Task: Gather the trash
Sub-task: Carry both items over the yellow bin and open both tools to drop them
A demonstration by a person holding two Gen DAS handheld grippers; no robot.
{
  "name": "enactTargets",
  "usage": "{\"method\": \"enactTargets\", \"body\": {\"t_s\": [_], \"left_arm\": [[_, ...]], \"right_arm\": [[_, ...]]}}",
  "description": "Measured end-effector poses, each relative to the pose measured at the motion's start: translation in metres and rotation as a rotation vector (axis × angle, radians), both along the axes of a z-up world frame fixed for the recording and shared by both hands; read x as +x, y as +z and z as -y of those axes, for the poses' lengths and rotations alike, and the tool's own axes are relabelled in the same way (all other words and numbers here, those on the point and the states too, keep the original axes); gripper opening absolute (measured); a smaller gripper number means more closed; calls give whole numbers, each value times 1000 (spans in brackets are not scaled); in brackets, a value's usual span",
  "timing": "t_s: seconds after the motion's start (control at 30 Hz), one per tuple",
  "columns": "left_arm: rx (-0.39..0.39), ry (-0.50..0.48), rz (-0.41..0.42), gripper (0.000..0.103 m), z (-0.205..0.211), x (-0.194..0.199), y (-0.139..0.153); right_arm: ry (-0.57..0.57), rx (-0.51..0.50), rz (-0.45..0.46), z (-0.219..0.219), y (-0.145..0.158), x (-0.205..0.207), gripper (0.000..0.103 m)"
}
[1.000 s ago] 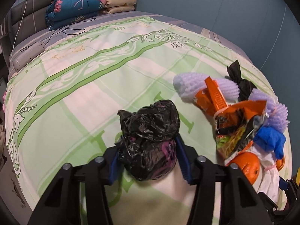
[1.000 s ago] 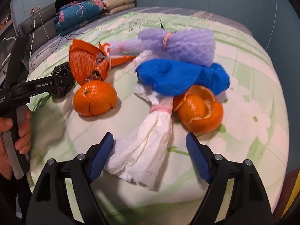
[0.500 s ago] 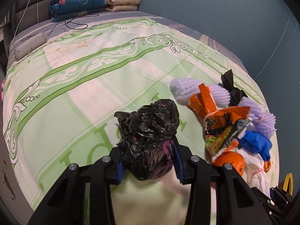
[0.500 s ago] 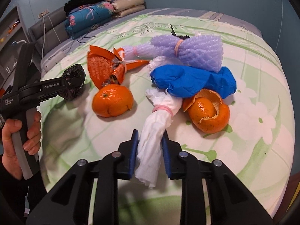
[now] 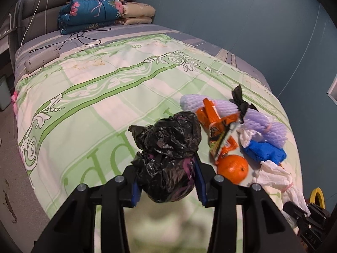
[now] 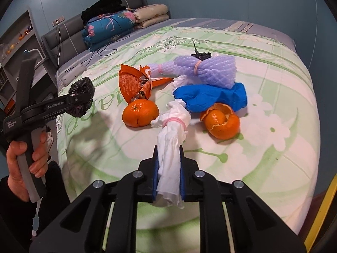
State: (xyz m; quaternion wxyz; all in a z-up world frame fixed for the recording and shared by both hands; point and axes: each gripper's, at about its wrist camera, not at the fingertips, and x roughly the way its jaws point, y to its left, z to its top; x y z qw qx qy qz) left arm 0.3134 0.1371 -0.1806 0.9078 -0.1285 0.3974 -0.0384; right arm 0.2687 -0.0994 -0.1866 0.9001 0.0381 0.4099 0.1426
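Left wrist view: the left gripper (image 5: 167, 181) squeezes a crumpled black bag (image 5: 166, 158) between its blue pads, up above the green bed cover (image 5: 84, 97). Right wrist view: the right gripper (image 6: 168, 177) is pinched tight on a white tissue bundle (image 6: 171, 139). Only this view shows the half-peeled orange (image 6: 221, 121) and the person's hand (image 6: 25, 164). Both show the whole orange (image 6: 140, 112), blue glove (image 6: 210, 97), purple foam net (image 6: 208, 70) and orange wrapper (image 6: 131, 83).
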Motion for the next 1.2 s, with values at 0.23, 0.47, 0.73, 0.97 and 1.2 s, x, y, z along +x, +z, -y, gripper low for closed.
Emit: {"method": "enactTargets", "body": {"t_s": [0.23, 0.47, 0.73, 0.97, 1.2], "left_arm": [[-8, -6, 39, 38, 2, -24, 15], [-11, -32, 71, 38, 13, -42, 28], [-24, -65, 97, 38, 32, -60, 39], [-25, -103, 117, 38, 51, -72, 47], [-34, -151, 123, 38, 72, -82, 53]], "right_arm": [[2, 22, 31, 12, 16, -21, 13], [13, 41, 78, 27, 40, -48, 13], [0, 42, 118, 44, 57, -68, 13], [-24, 44, 142, 60, 67, -80, 13], [-57, 38, 166, 77, 78, -91, 13]]}}
